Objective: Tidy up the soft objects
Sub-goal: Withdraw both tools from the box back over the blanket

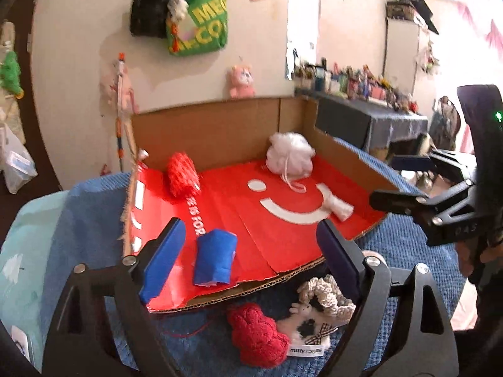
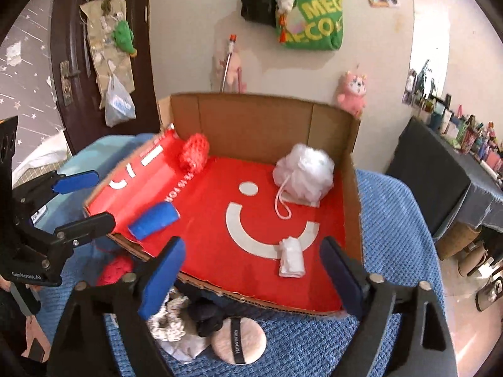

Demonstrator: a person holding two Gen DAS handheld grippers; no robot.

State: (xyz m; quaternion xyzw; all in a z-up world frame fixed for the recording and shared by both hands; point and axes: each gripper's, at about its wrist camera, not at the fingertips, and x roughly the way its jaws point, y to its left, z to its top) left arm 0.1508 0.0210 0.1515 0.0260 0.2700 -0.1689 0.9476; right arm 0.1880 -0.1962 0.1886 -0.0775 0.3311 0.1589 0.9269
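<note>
Both grippers gape wide and hold nothing: under the left gripper (image 1: 248, 264) lie a red knit (image 1: 256, 334) and a scrunchie (image 1: 327, 295) on the blue blanket (image 1: 405, 276), and under the right gripper (image 2: 251, 270) a powder puff (image 2: 239, 339). Beyond, the open box (image 2: 261, 119) holds a blue roll (image 1: 215, 259) nearest the left gripper, a white roll (image 2: 292, 259) near the right. A red mesh (image 1: 182, 174) and white loofah (image 2: 305, 172) sit at the back.
</note>
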